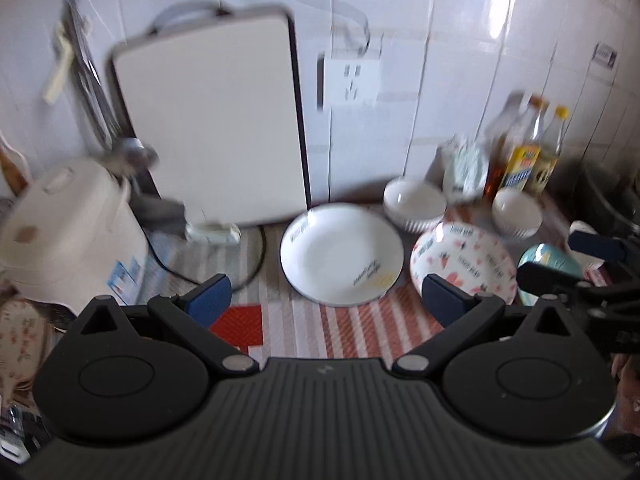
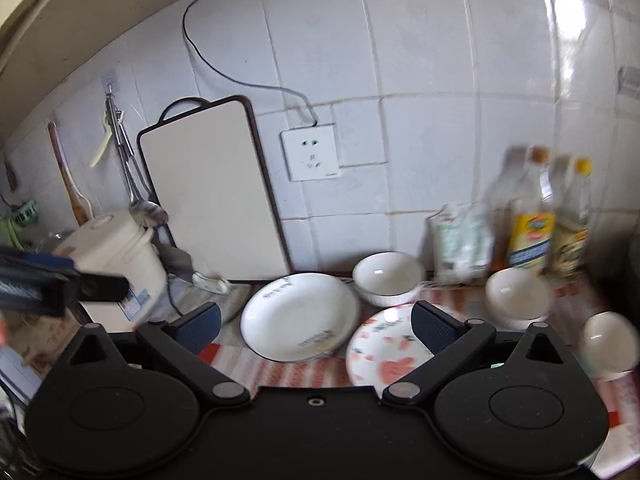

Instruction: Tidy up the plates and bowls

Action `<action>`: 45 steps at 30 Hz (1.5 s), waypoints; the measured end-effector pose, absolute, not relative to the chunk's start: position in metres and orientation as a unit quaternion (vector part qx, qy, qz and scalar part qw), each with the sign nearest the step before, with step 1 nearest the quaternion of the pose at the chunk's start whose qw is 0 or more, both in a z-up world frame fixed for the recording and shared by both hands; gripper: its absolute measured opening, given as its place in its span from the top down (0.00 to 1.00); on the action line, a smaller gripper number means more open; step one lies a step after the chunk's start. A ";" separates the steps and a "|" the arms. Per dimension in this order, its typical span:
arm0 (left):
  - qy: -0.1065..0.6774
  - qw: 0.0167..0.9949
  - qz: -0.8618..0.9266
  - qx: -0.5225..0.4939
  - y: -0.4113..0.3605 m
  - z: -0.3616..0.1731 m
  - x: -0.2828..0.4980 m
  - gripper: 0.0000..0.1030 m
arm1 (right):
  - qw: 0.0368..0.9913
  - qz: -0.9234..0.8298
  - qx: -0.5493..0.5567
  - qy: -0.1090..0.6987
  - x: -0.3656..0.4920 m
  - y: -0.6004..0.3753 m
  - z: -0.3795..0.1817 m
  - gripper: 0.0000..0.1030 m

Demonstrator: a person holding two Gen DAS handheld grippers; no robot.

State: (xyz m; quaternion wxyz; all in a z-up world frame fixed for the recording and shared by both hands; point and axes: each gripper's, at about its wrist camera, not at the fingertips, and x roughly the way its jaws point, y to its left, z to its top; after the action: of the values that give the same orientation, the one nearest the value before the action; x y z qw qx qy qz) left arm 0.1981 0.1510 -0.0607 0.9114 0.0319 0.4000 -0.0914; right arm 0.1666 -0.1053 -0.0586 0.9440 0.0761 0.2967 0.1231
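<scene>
Crockery lay on the striped red-and-white mat (image 1: 352,328) covering the desk. Both the left gripper (image 1: 326,298) and the right gripper (image 2: 316,322) hung above it with jaws spread wide, holding nothing. A round white plate with a dark rim (image 1: 341,254) sat near the wall, a pink-patterned plate (image 1: 464,262) just beside it on the right. Two white ribbed bowls (image 1: 415,202) (image 1: 517,213) stood behind them, near some oil bottles (image 1: 528,152). A cream cutting board (image 1: 212,120) leaned upright against the tiles, beside a cream rice cooker (image 1: 68,236).
</scene>
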 end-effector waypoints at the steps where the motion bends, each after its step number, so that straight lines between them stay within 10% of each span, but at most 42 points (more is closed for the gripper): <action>1: 0.405 0.909 -0.099 0.031 0.155 -0.070 0.209 0.02 | 0.943 0.136 0.084 0.292 0.172 -0.102 -0.066 0.01; 27: 0.481 0.861 -0.157 0.043 0.180 -0.271 0.406 0.04 | 0.875 0.058 0.218 0.428 0.290 -0.036 -0.249 0.13; 36: 0.522 0.838 -0.163 0.001 0.187 -0.287 0.435 0.75 | 0.852 0.043 0.261 0.452 0.317 -0.045 -0.275 0.38; 45: 0.514 0.843 -0.161 -0.015 0.195 -0.291 0.435 0.83 | 0.838 0.017 0.275 0.470 0.328 -0.048 -0.286 0.72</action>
State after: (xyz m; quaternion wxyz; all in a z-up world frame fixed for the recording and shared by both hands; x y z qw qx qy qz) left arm 0.4348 0.1950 -0.2910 0.8425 -0.0154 0.5138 -0.1611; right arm 0.3277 -0.0477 -0.2862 0.8382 0.2753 0.4704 0.0166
